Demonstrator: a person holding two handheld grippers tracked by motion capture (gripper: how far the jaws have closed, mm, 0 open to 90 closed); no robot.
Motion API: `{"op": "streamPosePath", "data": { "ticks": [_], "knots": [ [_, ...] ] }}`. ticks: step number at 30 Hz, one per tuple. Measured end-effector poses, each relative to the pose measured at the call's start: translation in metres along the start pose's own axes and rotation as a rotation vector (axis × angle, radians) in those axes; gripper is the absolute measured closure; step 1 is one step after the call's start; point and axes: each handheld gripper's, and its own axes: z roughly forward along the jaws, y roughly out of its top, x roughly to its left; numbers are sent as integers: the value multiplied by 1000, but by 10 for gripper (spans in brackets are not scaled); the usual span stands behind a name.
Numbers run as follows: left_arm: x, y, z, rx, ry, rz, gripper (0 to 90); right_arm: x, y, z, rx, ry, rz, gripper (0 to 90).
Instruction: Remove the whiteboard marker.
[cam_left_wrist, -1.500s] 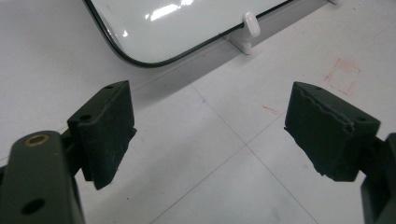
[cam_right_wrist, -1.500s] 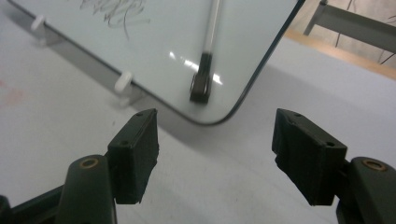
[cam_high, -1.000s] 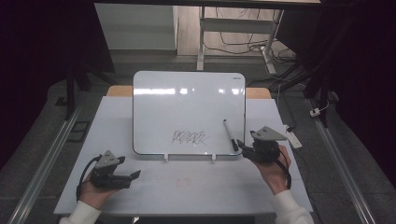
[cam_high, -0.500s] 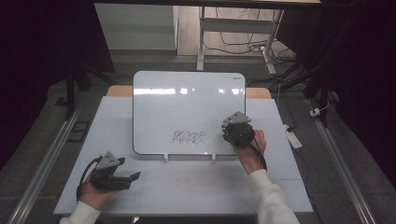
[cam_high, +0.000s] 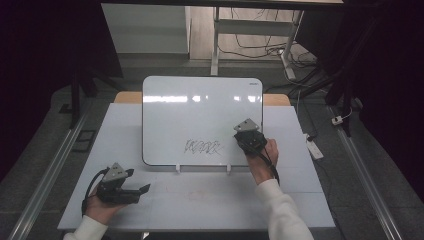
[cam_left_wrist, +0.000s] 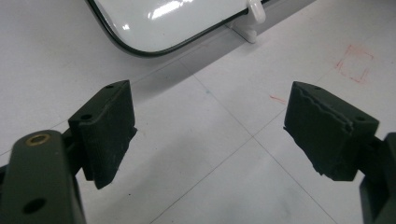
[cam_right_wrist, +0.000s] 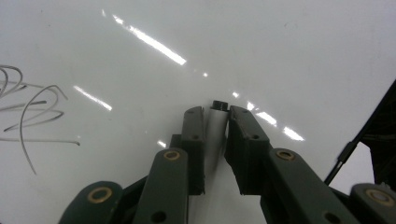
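Observation:
A white whiteboard (cam_high: 200, 110) lies on the table with a grey scribble (cam_high: 202, 147) near its front edge. My right gripper (cam_high: 248, 134) rests over the board's right part. In the right gripper view its jaws have just been closing, and my right gripper (cam_right_wrist: 215, 114) is shut on a white marker (cam_right_wrist: 215, 133) with a black end, above the glossy board (cam_right_wrist: 280, 56); the scribble (cam_right_wrist: 32, 107) is at the left. My left gripper (cam_high: 139, 181) sits at the front left of the table, open, and in its own view my left gripper (cam_left_wrist: 210, 130) has nothing between its pads.
The white table (cam_high: 200, 200) extends in front of the board, whose two small white feet (cam_high: 177, 169) stand at its front edge. Faint red marks (cam_left_wrist: 355, 63) show on the tabletop. A power strip (cam_high: 314, 147) lies on the floor to the right.
My right gripper has moved left from beside the board onto its right part, and its jaws have come together around the marker. The left gripper has stayed put.

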Motion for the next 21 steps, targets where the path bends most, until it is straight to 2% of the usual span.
{"op": "streamPosePath", "data": {
  "ticks": [2,5,11,16,18,19,21],
  "knots": [
    [0,0,0,0,1,0,173,0,0,0,0,8,15,800],
    [0,0,0,-1,4,0,174,1,0,-1,-10,5,7,802],
    [0,1,1,-1,5,-7,177,-4,0,-18,-105,16,26,803],
    [0,3,0,-9,9,-15,178,-13,-5,-39,-199,80,94,803],
    [-1,4,0,-11,8,-14,179,-14,-7,-46,-219,113,125,803],
    [-1,4,0,-11,8,-14,179,-14,-7,-46,-219,113,125,803],
    [-4,8,0,-13,7,-11,179,-14,-10,-56,-252,155,137,803]
  ]
}}
